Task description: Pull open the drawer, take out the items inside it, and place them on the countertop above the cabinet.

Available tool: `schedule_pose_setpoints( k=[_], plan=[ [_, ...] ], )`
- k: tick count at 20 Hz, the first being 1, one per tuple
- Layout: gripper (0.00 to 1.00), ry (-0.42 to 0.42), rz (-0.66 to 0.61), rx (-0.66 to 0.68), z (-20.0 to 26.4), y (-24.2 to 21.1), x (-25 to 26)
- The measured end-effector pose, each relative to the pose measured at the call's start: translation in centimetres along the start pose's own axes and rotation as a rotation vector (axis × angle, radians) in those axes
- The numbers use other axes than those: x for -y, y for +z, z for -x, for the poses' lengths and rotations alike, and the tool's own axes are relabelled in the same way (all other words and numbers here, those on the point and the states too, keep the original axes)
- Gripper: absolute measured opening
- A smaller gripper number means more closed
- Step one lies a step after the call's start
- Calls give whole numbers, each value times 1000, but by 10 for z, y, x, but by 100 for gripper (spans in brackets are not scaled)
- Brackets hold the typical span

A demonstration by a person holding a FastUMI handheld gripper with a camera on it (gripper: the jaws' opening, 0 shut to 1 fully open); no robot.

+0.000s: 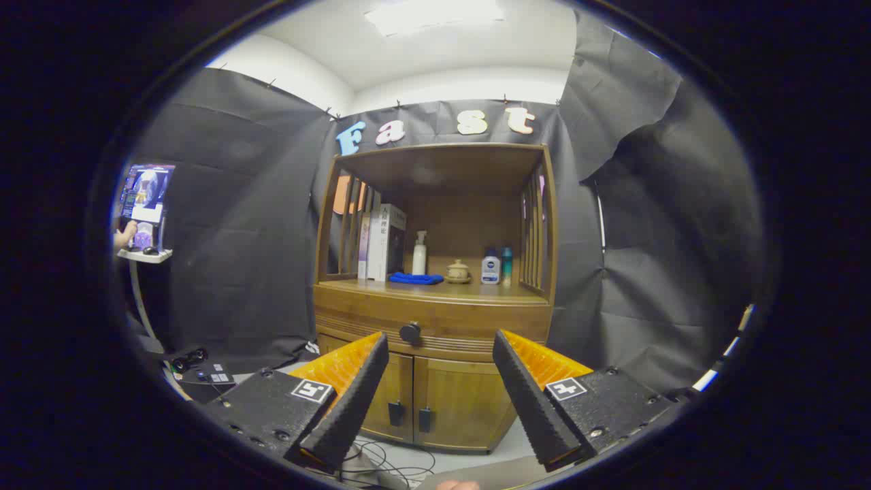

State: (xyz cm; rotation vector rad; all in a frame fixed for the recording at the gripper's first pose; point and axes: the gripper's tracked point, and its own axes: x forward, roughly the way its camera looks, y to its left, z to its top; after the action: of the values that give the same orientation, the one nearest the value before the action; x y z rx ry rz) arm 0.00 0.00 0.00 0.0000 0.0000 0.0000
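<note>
Gripper view looked straight at a wooden cabinet (435, 381) standing against the black cloth wall, with the gripper (441, 401) held well short of it and its two fingers spread wide, gripping nothing. The drawer (442, 314) sat shut across the cabinet's front, a wide band running left to right just under the countertop (442, 289) and above the two lower doors (435, 398). Its dark round knob (409, 333) lay beyond the fingertips, ahead and slightly left of the midline between them, nearer the left finger (350, 401) than the right finger (531, 401). Whatever the drawer held was hidden behind its closed front.

On the countertop, inside the open shelf, stood books (382, 243) at the left, a blue cloth (416, 278) lying just in front of a white pump bottle (420, 255), a small lidded pot (457, 271) near the middle, and two small bottles (497, 267) at the right. A bare strip of countertop ran along its near edge.

Judging by this, the task had not yet begun: the knob was still to be reached, and the approach would call for carrying the fingers forward and a touch left so that the knob came between them.

Far to the left, a person's hand (125, 235) rested by a screen (144, 204) on a stand.
</note>
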Motion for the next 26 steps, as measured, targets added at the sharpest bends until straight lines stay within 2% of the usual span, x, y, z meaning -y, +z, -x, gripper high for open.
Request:
schedule_pose_setpoints(
  k=[26],
  plan=[
    [99,-16,4,-8,-1,-1,2]
  ],
)
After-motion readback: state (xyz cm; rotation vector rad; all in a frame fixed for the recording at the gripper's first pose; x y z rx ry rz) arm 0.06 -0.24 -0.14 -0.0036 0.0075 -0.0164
